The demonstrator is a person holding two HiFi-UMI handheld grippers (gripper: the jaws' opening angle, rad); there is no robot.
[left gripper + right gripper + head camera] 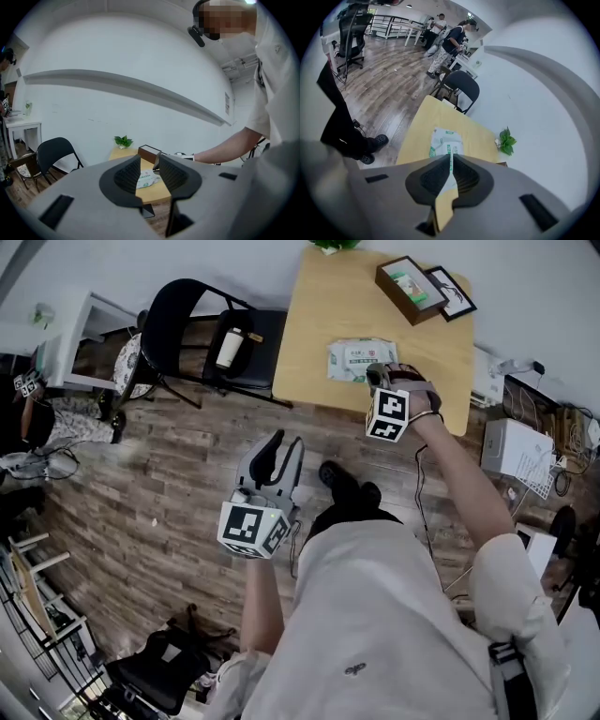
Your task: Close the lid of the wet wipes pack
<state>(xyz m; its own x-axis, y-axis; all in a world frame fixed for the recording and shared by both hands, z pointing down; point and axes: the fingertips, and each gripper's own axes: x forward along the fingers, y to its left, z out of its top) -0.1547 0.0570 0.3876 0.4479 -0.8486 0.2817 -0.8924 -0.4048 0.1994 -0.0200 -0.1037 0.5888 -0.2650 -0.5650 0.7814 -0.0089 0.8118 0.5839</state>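
Note:
The wet wipes pack [359, 359] lies flat on the small wooden table [319, 324], white and green, with its lid panel level with the top. My right gripper [379, 375] hangs just above the pack's near right corner, jaws shut with nothing between them. In the right gripper view the pack [446, 142] shows below and beyond the shut right gripper [450, 165]. My left gripper [281, 448] is held over the floor, well short of the table, open and empty. Past the left gripper [149, 173] the left gripper view shows the pack [149, 179] on the table.
A dark box [409, 289] and a framed picture [452, 292] sit at the table's far right, a small plant [333, 245] at its far edge. A black folding chair [202, 329] with a bottle [230, 348] stands left of the table. White boxes [514, 451] lie on the floor at right.

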